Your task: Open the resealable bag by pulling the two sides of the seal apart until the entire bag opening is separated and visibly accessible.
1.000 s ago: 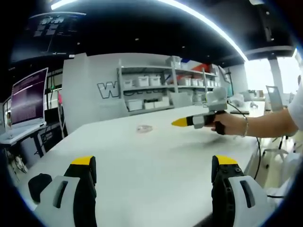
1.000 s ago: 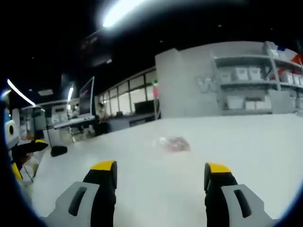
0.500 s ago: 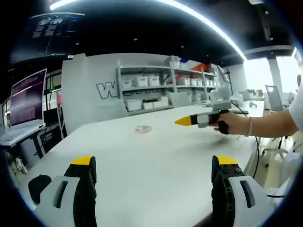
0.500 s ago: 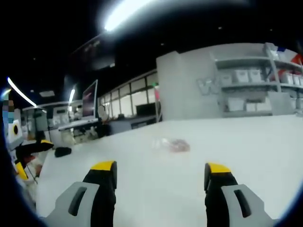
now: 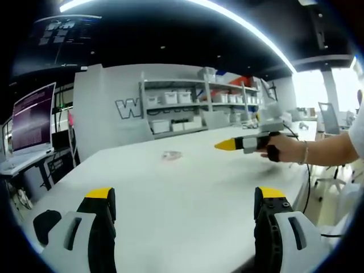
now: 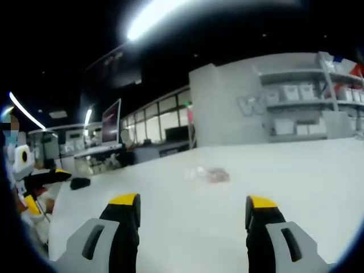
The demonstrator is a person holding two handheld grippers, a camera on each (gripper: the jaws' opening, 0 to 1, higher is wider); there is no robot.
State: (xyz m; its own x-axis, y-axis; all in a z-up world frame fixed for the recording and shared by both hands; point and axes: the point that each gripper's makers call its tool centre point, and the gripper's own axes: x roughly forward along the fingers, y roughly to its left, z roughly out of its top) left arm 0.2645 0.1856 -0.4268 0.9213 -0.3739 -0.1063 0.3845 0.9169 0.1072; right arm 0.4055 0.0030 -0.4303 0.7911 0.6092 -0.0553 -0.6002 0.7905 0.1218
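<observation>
On the white table (image 5: 187,193), well out from both grippers, lies the bag (image 5: 172,154): small, clear, flat on the surface, with something pinkish inside as seen in the right gripper view (image 6: 209,174). Whether its seal is closed cannot be told at this size.

Left gripper (image 5: 185,196): fingers spread wide, yellow-tipped, nothing between them, held low over the near edge of the table. The bag sits far beyond them, nearer the table's far side, slightly toward the left finger.

Right gripper (image 6: 193,202): fingers also apart and empty, above the table, the bag ahead of them and roughly centred between the two tips, not touching either. In the left gripper view this same gripper (image 5: 226,145) comes in from the right, held in a person's hand (image 5: 278,151) with a bracelet at the wrist; its yellow tip points toward the bag from the side, clearly apart from it.

Beyond the table: a grey wall with shelves (image 5: 193,108) of white bins. A monitor (image 5: 34,119) stands off the table's left end. A dark mouse-like object (image 6: 79,182) rests on the table near its left edge. The left gripper (image 6: 40,179) shows at the left margin of the right gripper view.
</observation>
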